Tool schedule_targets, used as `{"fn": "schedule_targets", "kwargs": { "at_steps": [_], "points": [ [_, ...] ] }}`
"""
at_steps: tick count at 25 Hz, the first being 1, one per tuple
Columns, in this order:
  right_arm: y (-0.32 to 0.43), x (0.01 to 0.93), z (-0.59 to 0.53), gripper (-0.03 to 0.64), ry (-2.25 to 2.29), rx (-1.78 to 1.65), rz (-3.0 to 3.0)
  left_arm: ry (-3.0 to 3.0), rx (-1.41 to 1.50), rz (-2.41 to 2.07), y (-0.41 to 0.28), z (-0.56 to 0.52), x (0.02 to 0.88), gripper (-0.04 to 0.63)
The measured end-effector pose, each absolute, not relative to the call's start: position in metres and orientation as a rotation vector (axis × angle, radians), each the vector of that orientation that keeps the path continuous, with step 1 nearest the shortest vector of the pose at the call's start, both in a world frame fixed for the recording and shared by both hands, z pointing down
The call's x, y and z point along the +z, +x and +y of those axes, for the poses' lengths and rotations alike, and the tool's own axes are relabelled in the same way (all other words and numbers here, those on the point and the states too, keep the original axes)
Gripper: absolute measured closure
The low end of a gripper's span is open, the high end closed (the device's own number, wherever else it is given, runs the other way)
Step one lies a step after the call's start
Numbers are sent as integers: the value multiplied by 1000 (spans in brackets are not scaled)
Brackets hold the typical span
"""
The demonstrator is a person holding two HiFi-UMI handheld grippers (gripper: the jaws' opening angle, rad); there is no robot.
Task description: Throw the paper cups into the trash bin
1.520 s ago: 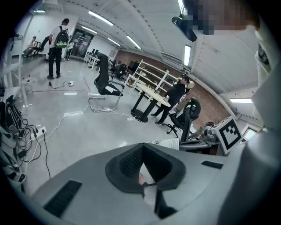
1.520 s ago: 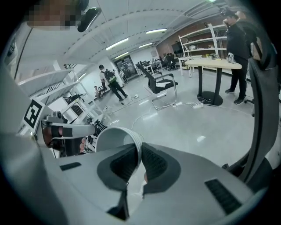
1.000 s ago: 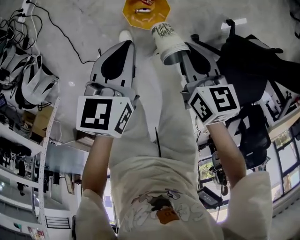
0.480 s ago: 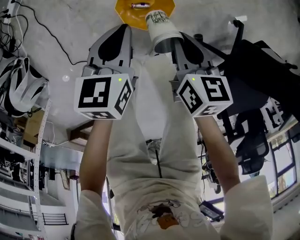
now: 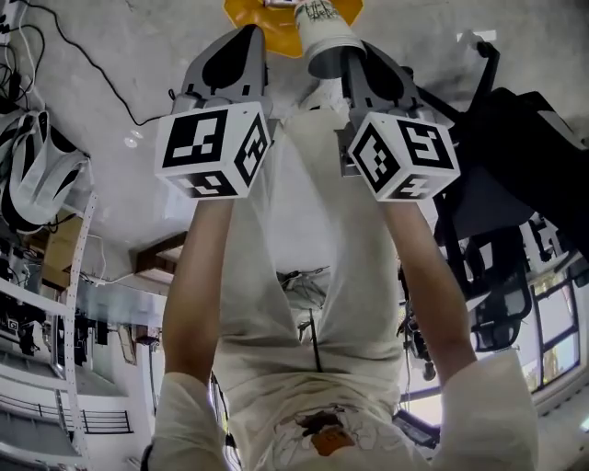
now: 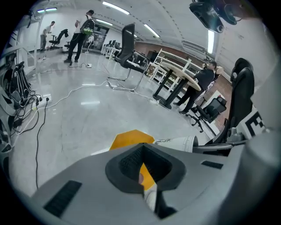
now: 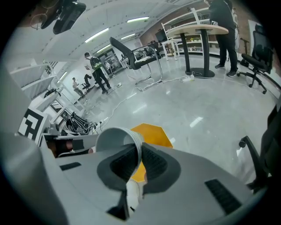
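A white paper cup with dark print near its base lies on its side, its rim pinched by my right gripper, which is shut on it. In the right gripper view the cup's open mouth sits just left of the right gripper. The yellow trash bin stands on the floor right under the cup, at the top edge of the head view. My left gripper hovers beside it on the left, shut and holding nothing. The left gripper view shows the bin past the left gripper and the cup to its right.
A black office chair stands close on the right. Cables, black-and-white gear and shelving line the left. Farther off are a round table, more chairs and several people on the glossy grey floor.
Both grippers have moved forward toward the yellow bin, and the cup has travelled with the right one until it overlaps the bin. The grip is unchanged.
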State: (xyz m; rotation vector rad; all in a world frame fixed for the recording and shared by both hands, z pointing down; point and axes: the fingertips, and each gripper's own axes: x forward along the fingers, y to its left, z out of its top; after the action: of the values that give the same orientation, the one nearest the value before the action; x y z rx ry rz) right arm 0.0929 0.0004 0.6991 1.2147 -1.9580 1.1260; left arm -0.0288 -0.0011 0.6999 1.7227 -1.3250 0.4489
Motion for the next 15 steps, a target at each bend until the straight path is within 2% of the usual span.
{"fn": "schedule_targets", "kwargs": {
  "at_steps": [15],
  "points": [
    [86,791,-1,589,1161,1149,-1927,1638,517,-1309,-26,-4,796,592]
  ]
}}
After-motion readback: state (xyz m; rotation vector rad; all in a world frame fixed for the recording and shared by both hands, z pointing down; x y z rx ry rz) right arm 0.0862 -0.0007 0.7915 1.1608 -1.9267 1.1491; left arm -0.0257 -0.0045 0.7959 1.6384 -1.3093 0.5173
